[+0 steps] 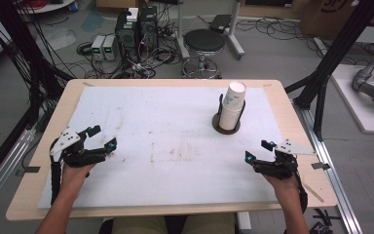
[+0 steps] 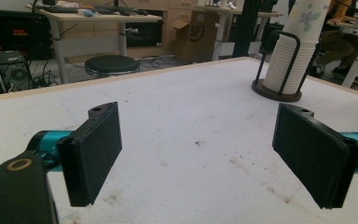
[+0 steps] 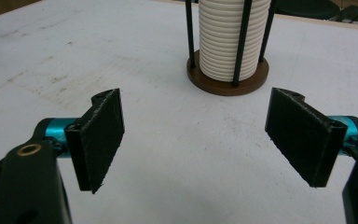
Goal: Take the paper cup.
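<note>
Hand-held gripper (image 1: 102, 137) wide apart, stained white mat (image 1: 175, 146), cabled floor (image 1: 272, 44)

Cup stack (image 3: 228, 39): top cut off by the right gripper view's upper edge. Forearms: cropped at the high view's bottom.
</note>
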Demonstrator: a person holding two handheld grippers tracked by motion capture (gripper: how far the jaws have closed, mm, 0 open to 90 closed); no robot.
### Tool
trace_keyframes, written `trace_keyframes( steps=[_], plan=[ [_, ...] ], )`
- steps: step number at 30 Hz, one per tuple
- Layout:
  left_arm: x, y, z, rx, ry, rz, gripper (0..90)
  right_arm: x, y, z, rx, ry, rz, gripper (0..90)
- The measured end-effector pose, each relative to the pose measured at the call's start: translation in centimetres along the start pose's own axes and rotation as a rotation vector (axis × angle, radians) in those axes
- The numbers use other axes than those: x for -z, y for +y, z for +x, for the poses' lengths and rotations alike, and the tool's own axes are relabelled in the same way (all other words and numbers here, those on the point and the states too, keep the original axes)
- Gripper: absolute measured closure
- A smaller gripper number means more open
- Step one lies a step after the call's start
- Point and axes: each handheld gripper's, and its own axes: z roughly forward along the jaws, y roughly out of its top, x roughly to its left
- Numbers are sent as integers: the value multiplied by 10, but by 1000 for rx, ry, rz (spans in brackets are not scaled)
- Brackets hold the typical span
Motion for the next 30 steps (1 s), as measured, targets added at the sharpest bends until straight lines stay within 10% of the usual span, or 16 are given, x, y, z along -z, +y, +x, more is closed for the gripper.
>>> trace_keyframes(
  steps=[16,30],
  plan=[
    [5,0,-5,-15,-11,8,157,1,23,0,34,14,-21,187],
    [5,-1,-6,-12,-20,7,157,-9,114,-16,62,46,-62,187]
  ],
)
